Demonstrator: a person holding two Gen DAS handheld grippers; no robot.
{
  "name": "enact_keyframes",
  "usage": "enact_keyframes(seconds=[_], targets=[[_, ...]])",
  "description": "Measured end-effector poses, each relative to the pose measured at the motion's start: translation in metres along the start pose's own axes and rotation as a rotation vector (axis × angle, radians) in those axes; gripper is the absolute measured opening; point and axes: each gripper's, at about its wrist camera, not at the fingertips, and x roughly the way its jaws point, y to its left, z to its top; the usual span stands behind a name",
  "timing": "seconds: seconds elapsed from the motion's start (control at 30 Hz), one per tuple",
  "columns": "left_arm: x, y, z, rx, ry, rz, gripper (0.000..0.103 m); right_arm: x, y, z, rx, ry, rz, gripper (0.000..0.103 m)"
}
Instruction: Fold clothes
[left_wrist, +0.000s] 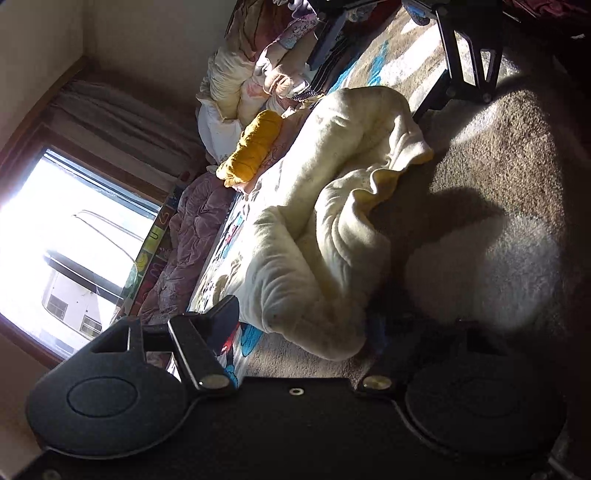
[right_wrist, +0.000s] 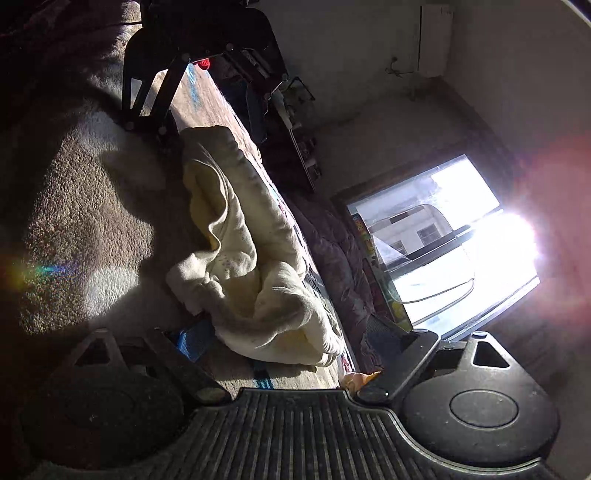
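On the carpet (left_wrist: 498, 192), mid-scene: cream garment (left_wrist: 332, 221), crumpled in loose rolls, unfolded.
Left tongs (left_wrist: 299, 321): at its near end, fingers spread wide, holding nothing.
Right tongs (right_wrist: 295, 350): at the garment's opposite end, likewise open and empty.
Step judged: first grasp. Advice: take two edge corners, not the bunched middle; lift, shake flat, then fold.
Beyond: mustard cloth (left_wrist: 251, 147), pillows (left_wrist: 229, 85), window (left_wrist: 74, 240).
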Motion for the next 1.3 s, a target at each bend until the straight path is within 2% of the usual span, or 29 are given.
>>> enact_keyframes(seconds=[0.03,0.07,0.2,0.27,0.37,0.47,0.63,0.87,1.03,1.3], targets=[[0.002,-0.001,0.001,0.008,0.004,-0.008,0.052,0.001,0.000,0.000,-0.012,-0.009,0.018,0.081],[0.002,-0.002,0.002,0.011,0.005,-0.010,0.052,0.001,-0.001,-0.001,-0.024,-0.018,0.037,0.073],[0.001,0.001,0.003,-0.006,0.010,-0.010,0.047,0.004,-0.009,0.001,-0.010,-0.006,0.156,0.056],[-0.001,0.004,0.005,-0.014,0.009,-0.006,0.044,0.002,-0.015,0.003,0.033,-0.001,0.187,0.043],[-0.007,0.020,0.008,-0.117,-0.022,0.003,0.042,-0.007,-0.033,0.003,0.169,-0.011,0.188,0.035],[-0.008,0.046,0.006,-0.269,-0.067,0.008,0.041,-0.015,-0.065,0.000,0.359,-0.039,0.177,0.032],[0.001,0.091,0.001,-0.506,-0.154,-0.024,0.040,0.008,-0.120,-0.026,0.633,-0.082,0.205,0.029],[0.048,0.155,-0.014,-0.874,-0.255,-0.085,0.040,0.043,-0.196,-0.065,1.001,-0.141,0.244,0.027],[0.102,0.193,-0.028,-1.116,-0.255,-0.141,0.038,0.101,-0.220,-0.101,1.262,-0.126,0.277,0.025],[0.186,0.228,-0.062,-1.371,-0.197,-0.278,0.035,0.212,-0.232,-0.163,1.664,-0.054,0.336,0.024]])
